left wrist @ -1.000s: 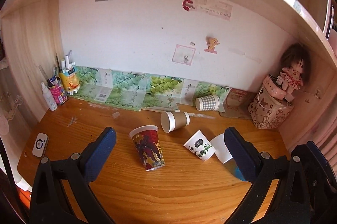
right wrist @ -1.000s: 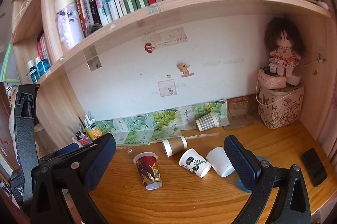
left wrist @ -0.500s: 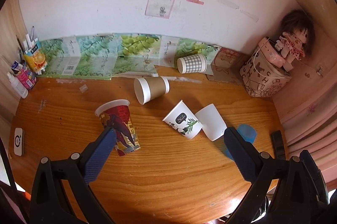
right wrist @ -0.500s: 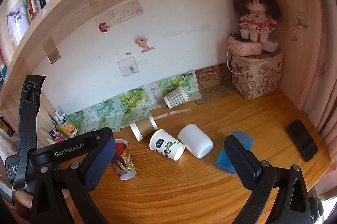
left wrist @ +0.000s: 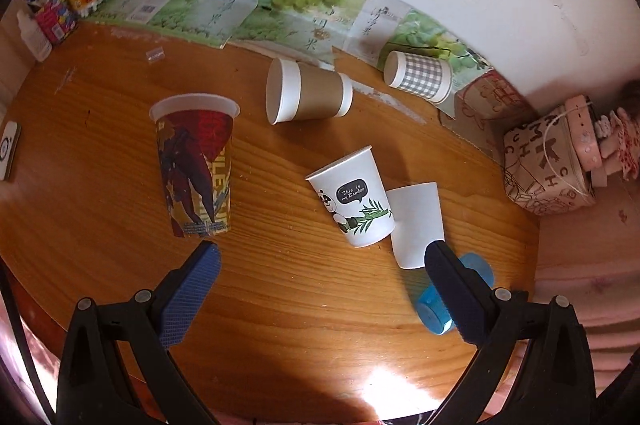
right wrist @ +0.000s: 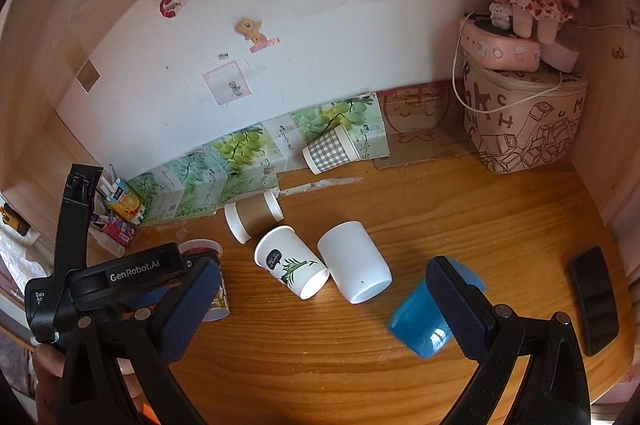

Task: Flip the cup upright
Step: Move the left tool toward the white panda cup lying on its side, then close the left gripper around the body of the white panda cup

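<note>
My left gripper (left wrist: pixel 316 265) spread, empty; right gripper (right wrist: pixel 320 281) spread too; red printed cup (left wrist: pixel 196 165) lies toppled on desk (left wrist: pixel 300 305) ahead-left; light, thin, crushable paper; I'd pinch mid-wall gently.

A wooden tabletop (left wrist: pixel 304 305) fills the lower frame, backed above by a white wall (right wrist: pixel 320 25) stuck with small stickers, enclosed by pale wooden side panels (right wrist: pixel 608 129) at the right, and a bright glare patch is seen at bottom centre.
</note>
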`<state>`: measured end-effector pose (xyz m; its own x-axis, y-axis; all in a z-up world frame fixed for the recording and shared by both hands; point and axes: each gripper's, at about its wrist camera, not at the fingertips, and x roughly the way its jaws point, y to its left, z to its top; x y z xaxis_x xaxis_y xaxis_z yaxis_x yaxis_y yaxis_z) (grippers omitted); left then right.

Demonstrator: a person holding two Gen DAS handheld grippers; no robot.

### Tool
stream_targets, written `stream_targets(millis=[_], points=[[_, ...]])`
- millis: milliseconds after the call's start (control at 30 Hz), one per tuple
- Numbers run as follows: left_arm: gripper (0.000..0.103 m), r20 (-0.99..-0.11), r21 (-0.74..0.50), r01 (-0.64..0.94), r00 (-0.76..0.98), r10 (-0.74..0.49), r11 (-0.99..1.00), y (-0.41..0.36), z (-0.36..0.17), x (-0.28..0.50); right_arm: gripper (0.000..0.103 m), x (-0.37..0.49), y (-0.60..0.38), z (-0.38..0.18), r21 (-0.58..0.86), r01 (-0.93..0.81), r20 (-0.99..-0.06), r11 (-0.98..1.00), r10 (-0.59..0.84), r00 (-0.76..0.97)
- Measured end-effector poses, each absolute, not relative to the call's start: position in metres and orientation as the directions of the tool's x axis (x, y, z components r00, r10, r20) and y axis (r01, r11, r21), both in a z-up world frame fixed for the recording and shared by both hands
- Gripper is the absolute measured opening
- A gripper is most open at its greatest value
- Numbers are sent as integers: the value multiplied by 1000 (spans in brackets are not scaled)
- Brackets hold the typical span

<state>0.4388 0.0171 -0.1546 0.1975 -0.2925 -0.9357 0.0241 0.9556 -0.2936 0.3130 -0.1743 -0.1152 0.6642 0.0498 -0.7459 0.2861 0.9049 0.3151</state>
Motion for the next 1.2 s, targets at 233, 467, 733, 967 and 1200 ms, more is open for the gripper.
stream_targets(millis=[233, 467, 733, 967, 1200], points=[[102, -932, -360, -156, 107, -347, 920, 15, -192, 454, 103, 344, -185, -143, 300, 189, -788, 935, 132, 601], [99, -931, -365, -225, 83, -356, 903, 7, -217, 473, 103, 370, -184, -167, 262, 94, -817, 960, 169, 551], [95, -930, -363, -265, 50, -363, 893, -5, -240, 488, 103, 387, -187, -183, 242, 27, -841, 970, 196, 505], [83, -925, -365, -303, 8, -381, 880, -9, -258, 494, 103, 394, -191, -190, 247, 0, -848, 969, 216, 484], [75, -914, -389, -285, 4, -405, 876, -14, -261, 498, 103, 399, -194, -197, 257, 4, -854, 966, 225, 469]])
